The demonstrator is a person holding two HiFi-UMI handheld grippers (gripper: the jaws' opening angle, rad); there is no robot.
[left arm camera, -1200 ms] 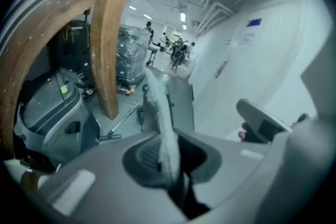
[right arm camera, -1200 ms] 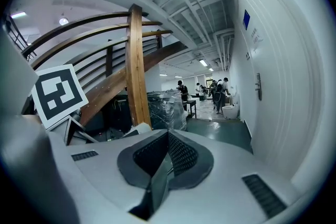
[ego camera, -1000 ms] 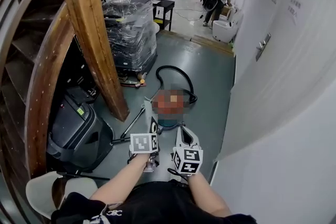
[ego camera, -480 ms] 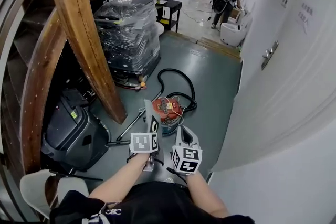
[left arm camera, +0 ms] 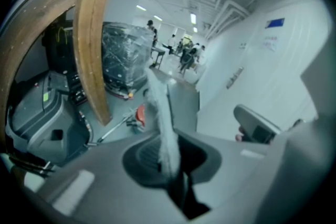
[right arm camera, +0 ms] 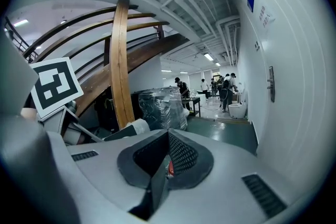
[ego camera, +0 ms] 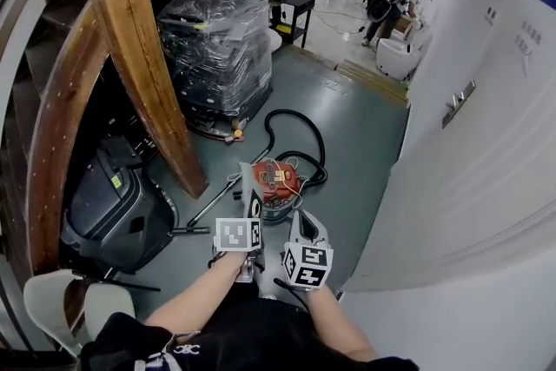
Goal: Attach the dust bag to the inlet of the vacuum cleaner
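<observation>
The dust bag [ego camera: 251, 187] is a thin pale sheet standing on edge, clamped between the jaws of my left gripper [ego camera: 253, 211] and rising out past its tips. The left gripper view shows it pinched low down, with most of its length free. The vacuum cleaner [ego camera: 278, 181], red on top, sits on the floor ahead of and below both tools, apart from the bag. I cannot make out its inlet from here. My right gripper [ego camera: 303, 221] rides just to the right of the left one, its jaws pressed together on nothing. I judge this to be the approach. To do it well I should keep the left clamp firm so the floppy bag does not slip. I should find the inlet before lowering and turn the bag's opening to face it. The right tool stays free to steady the vacuum body. The black hose [ego camera: 301, 131] loops beyond the vacuum, clear of my path.
</observation>
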